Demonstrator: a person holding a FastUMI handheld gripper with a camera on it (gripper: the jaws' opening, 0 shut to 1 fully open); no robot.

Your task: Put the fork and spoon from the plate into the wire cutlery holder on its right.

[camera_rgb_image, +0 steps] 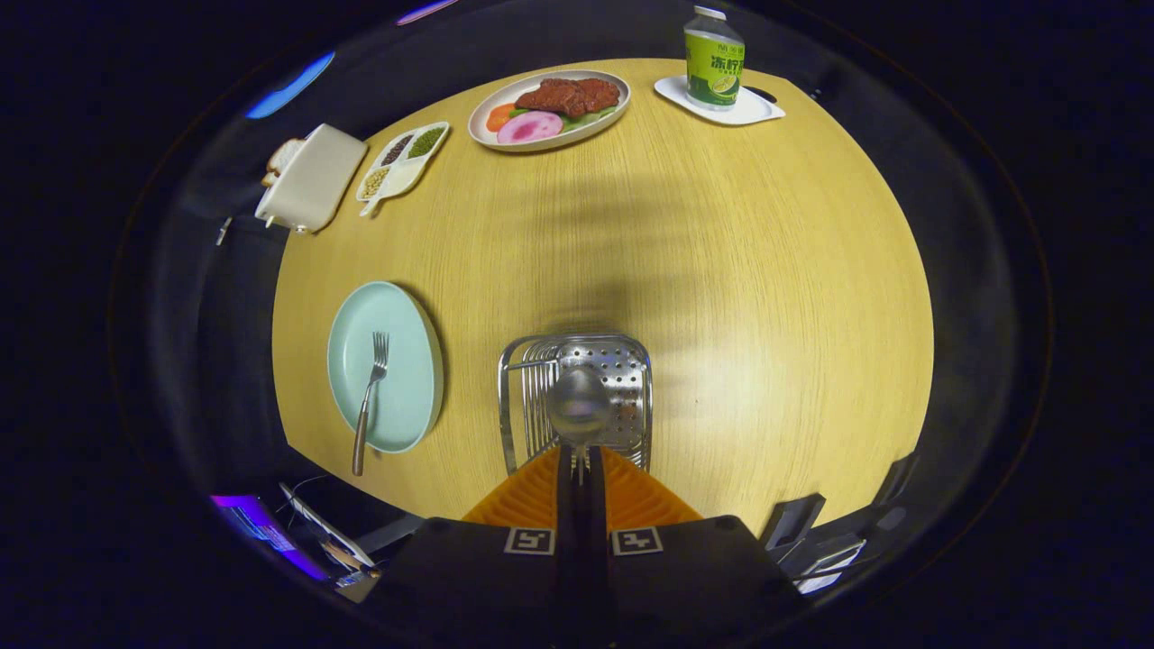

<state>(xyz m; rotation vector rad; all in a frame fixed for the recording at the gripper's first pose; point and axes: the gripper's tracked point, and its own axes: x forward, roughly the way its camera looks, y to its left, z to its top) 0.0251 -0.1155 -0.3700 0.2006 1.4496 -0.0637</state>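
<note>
The gripper [581, 461] pinched the spoon [579, 406] by its handle, both fingers pressed together, its bowl poised over the wire cutlery holder [622, 374] just ahead. To the left, the fork [370, 397] lay on the pale green plate [406, 361] upon the wooden table [766, 297].

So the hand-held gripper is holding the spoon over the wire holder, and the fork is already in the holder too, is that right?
Not quite. The fork is not in the holder; it lies on the light blue plate, left of the wire holder, as the gripper view shows. The rest stands: the hand-held gripper is shut on the spoon, held over the holder.
</note>
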